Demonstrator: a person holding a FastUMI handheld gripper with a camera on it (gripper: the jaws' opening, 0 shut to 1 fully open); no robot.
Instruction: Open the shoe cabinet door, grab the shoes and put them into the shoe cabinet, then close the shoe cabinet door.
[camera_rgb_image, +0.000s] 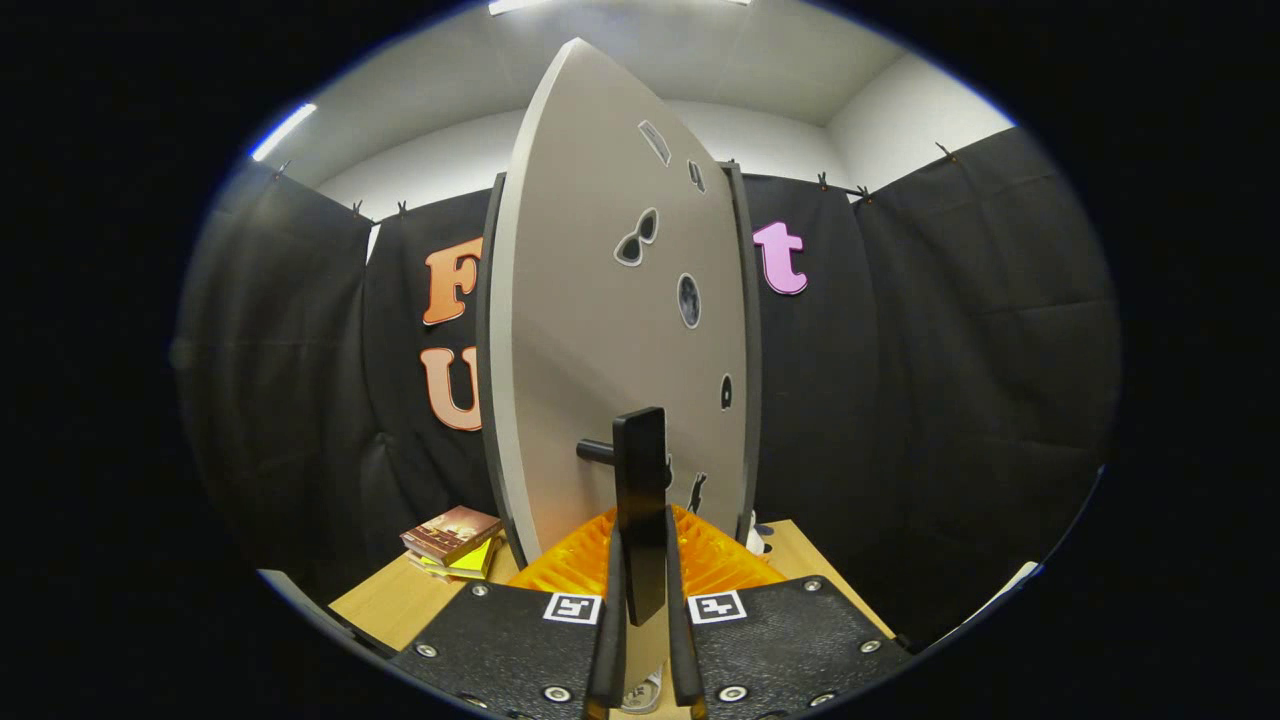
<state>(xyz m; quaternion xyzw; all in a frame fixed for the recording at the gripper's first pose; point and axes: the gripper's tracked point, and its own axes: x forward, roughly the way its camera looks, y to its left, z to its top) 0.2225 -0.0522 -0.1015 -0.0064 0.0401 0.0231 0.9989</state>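
Gripper (640, 590) clamped on the black handle (640, 480) of the shoe cabinet door (600, 330).
Both fingers press the handle's sides; the pale door stands ajar, edge-on, above a wooden table (400, 600) with stacked books (452, 540).

The hand-held gripper (640, 570) has textured black plates with silver screws and square black-and-white markers.

Cabinet door (600, 330): swung edge-on, it hid the cabinet interior. Door stickers (689, 300): too small to tell. Handle (640, 500): lower end hidden between the tongs (641, 600). Books (452, 540) on counter (385, 600): titles illegible.
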